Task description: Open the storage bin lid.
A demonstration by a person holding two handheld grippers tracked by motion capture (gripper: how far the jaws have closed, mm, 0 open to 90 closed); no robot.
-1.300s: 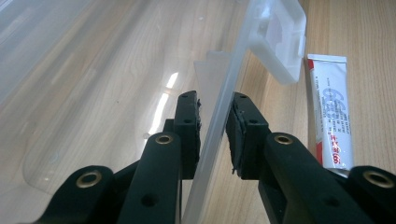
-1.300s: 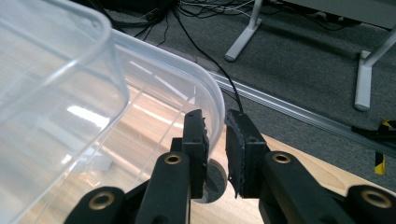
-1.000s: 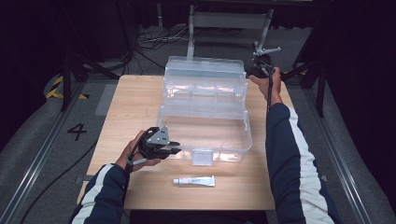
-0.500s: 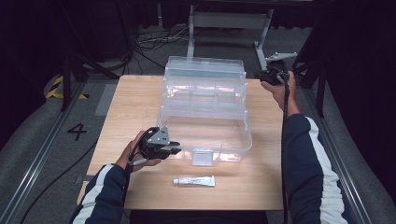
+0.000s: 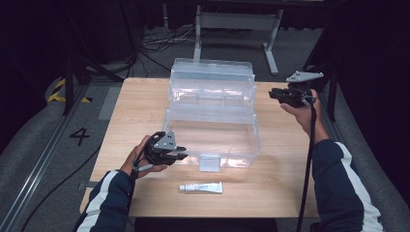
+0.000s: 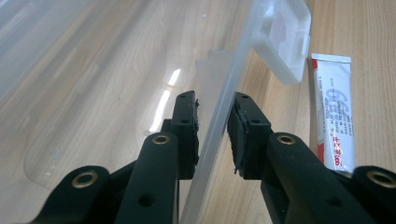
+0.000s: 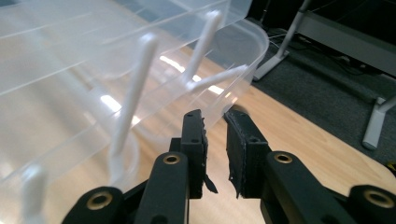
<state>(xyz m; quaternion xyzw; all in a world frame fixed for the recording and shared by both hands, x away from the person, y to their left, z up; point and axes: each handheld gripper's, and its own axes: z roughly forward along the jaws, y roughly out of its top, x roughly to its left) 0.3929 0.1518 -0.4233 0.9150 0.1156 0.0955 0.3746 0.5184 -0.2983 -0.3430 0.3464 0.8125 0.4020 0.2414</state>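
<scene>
The clear plastic toolbox [image 5: 212, 121] sits open mid-table, its front wall pinched by the left gripper [image 6: 215, 135], while the right gripper [image 7: 215, 140], jaws slightly parted and empty, hangs off its right end.

In the left gripper view the tube [image 6: 336, 114] is cut short: its lower end lies behind the left gripper [image 6: 214, 135], and its print is too blurred to read. The clear box [image 6: 116, 60] runs off the top and left edges. In the right gripper view the box [image 7: 93, 70] leaves the frame at left and top. In the high view the right gripper [image 5: 285, 94] looks small and dark; the gap between its jaws probably cannot be judged there.
</scene>
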